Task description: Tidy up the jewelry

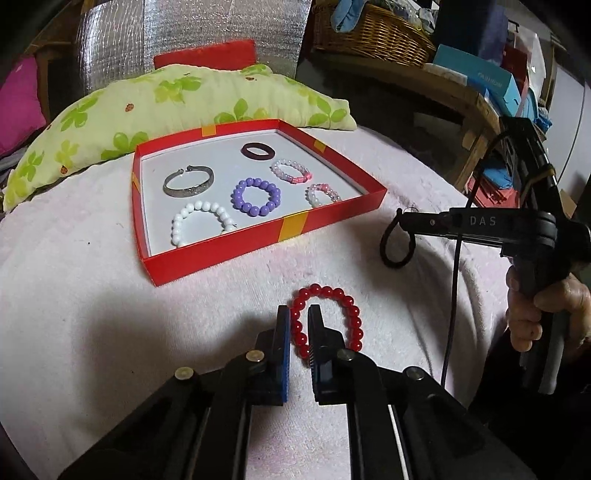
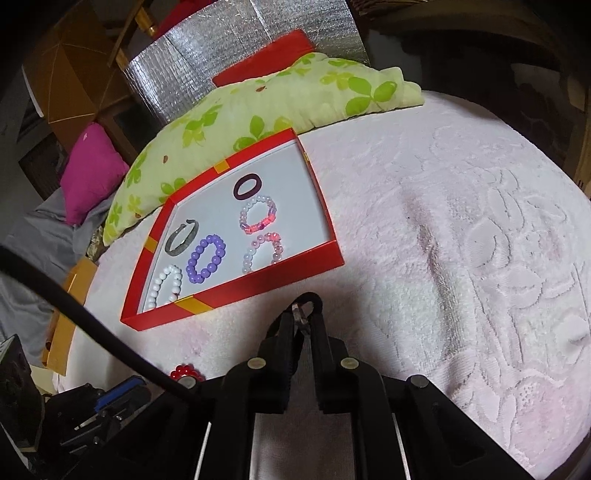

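Note:
A red bead bracelet [image 1: 332, 317] lies on the pink blanket; a bit of it shows in the right wrist view [image 2: 186, 370]. My left gripper [image 1: 298, 314] has its fingers astride the bracelet's left arc, a narrow gap between them. My right gripper [image 2: 303, 314] is shut on a black elastic band [image 1: 397, 243], which hangs from its tip above the blanket, right of the red box [image 1: 258, 236]. The band's top shows between the fingertips [image 2: 310, 297]. The box holds a silver bangle [image 1: 188, 181], a purple bead bracelet [image 1: 256, 195], a white one [image 1: 203, 221], two pink-white ones [image 1: 291, 170] and a dark ring [image 1: 258, 150].
A green leaf-print pillow [image 1: 166, 107] lies behind the box. A magenta cushion [image 2: 92, 173] sits at the far left. A wicker basket [image 1: 373, 33] and boxes [image 1: 480, 81] stand on a wooden shelf at the back right. The right gripper's cable [image 1: 456, 288] hangs down.

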`<state>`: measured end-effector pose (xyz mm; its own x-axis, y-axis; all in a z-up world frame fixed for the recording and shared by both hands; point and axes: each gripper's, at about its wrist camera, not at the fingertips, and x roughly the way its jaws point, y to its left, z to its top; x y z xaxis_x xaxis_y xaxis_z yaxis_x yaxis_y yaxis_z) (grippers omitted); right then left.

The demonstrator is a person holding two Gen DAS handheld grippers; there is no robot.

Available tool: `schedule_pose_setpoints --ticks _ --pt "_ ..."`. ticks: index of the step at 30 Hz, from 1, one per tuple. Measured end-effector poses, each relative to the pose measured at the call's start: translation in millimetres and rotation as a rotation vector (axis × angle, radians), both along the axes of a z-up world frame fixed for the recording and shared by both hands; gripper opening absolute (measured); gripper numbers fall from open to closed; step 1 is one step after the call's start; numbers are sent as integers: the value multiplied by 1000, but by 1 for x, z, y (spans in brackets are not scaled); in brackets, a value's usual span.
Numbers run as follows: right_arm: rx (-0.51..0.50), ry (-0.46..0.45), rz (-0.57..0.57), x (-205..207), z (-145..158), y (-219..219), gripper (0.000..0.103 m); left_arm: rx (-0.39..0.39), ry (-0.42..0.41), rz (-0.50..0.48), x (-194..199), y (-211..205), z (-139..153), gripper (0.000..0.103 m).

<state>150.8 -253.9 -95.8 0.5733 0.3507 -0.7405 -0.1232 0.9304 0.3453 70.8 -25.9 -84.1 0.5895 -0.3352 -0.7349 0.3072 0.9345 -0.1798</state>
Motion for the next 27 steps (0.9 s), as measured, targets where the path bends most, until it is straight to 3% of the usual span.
schedule_pose_setpoints --ticks 2,4,6,7,15,16,18,19,27 --pt "-5 4 0 0 -1 -1 10 3 20 -13 2 -4 -3 12" --pt "-5 10 -1 -1 -3 -3 10 -3 45 -31 3 -8 -5 30" --pt "-7 14 -2 -2 -4 -5 10 0 37 -28 1 -12 -4 71" --pt "-8 16 -3 -2 -4 -6 10 6 21 -23 -1 -14 -3 73" --pt "-9 58 -3 -2 -14 -12 10 116 62 -37 6 -32 -25 71" --pt "-7 60 -3 -2 -14 -12 10 133 43 -44 4 -34 -24 67" --pt "-7 54 -1 -3 -13 -12 10 144 21 -62 1 -35 -23 28" --pt "-5 46 2 -4 -12 -11 10 144 19 -64 1 -34 -23 21" --pt "17 21 19 -6 -6 -5 10 112 4 -50 -4 -27 -18 19"
